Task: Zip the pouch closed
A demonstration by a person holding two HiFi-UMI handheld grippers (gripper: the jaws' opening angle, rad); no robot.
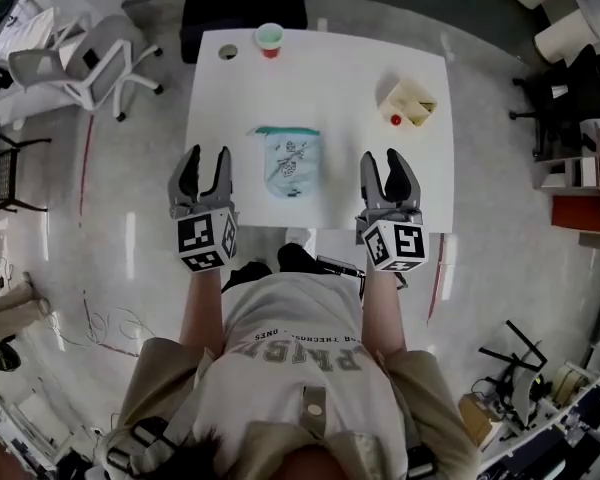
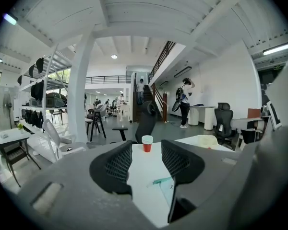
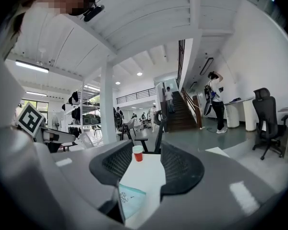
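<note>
The pouch (image 1: 288, 163) lies flat mid-table (image 1: 230, 98), its teal zip along the far edge. The left gripper (image 1: 203, 158) and right gripper (image 1: 387, 158) hover at the near edge on either side of it, well apart from it, jaws wide with nothing between them. At the far edge stands a red cup (image 1: 270, 39), pale inside. Far right is a cream box (image 1: 410, 103) with a red ball (image 1: 396, 120) at its near-left corner; in or beside, I cannot tell. Only the head view shows the ball. The gripper views add a distant staircase (image 3: 185, 111).
</note>
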